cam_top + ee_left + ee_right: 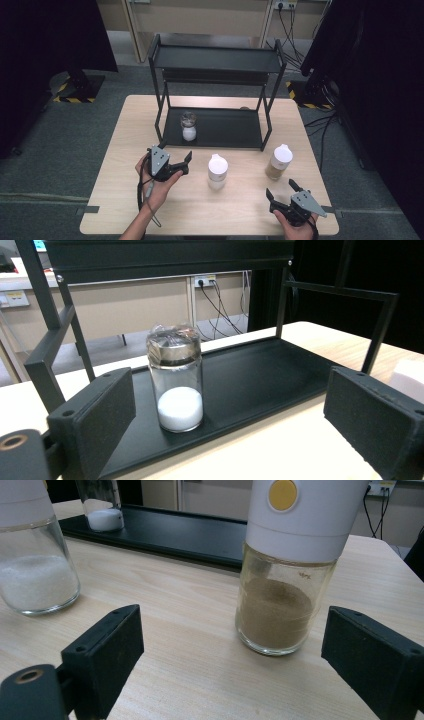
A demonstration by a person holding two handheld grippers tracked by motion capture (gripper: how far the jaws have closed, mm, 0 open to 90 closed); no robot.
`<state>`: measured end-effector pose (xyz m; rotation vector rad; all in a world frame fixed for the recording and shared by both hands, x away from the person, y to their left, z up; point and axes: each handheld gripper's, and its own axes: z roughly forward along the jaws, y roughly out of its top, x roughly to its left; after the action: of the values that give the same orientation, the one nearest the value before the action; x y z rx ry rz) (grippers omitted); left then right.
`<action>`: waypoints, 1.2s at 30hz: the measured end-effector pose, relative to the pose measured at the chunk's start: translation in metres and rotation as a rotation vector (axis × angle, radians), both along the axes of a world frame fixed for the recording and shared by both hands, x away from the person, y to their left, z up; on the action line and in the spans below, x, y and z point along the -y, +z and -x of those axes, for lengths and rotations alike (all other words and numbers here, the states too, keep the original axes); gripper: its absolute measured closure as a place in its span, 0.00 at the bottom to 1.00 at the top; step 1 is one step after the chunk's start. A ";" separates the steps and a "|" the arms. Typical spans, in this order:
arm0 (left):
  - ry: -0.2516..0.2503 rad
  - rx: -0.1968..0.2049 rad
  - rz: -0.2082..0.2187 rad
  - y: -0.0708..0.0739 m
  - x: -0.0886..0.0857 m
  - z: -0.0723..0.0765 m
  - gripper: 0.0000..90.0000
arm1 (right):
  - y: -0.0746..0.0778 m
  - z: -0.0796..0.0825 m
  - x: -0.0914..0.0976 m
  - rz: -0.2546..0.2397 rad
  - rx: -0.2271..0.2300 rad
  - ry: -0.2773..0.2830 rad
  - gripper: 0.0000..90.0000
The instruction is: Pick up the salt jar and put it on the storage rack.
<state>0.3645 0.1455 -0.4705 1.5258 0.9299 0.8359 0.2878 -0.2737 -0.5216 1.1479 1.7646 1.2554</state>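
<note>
The right hand-held gripper (235, 670), jaws wide and empty, should go straight forward until the brown jar (285, 580) just ahead on the table (175, 630) sits centred, then close gently

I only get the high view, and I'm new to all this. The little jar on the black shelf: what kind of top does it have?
Observer: In the left gripper view, the small jar has a shiny metal cap with clear plastic wrap crumpled over it.
Operator: Is the left gripper holding it?
Observer: No. The left gripper has its jaws open, and the jar stands beyond them on the shelf tray.
Operator: And the brownish bottle on the right?
Observer: The right gripper view shows that the brown-powder bottle has a round yellow button on its white cap, and the right gripper is open just short of it.
</note>
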 end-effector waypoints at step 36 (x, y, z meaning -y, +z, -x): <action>-0.027 -0.048 0.029 -0.040 -0.006 0.040 0.06 | 0.000 0.000 0.000 0.001 0.000 -0.001 0.11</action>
<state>0.3246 0.1513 -0.5102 1.5357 0.9502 0.7662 0.2878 -0.2736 -0.5216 1.1478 1.7644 1.2542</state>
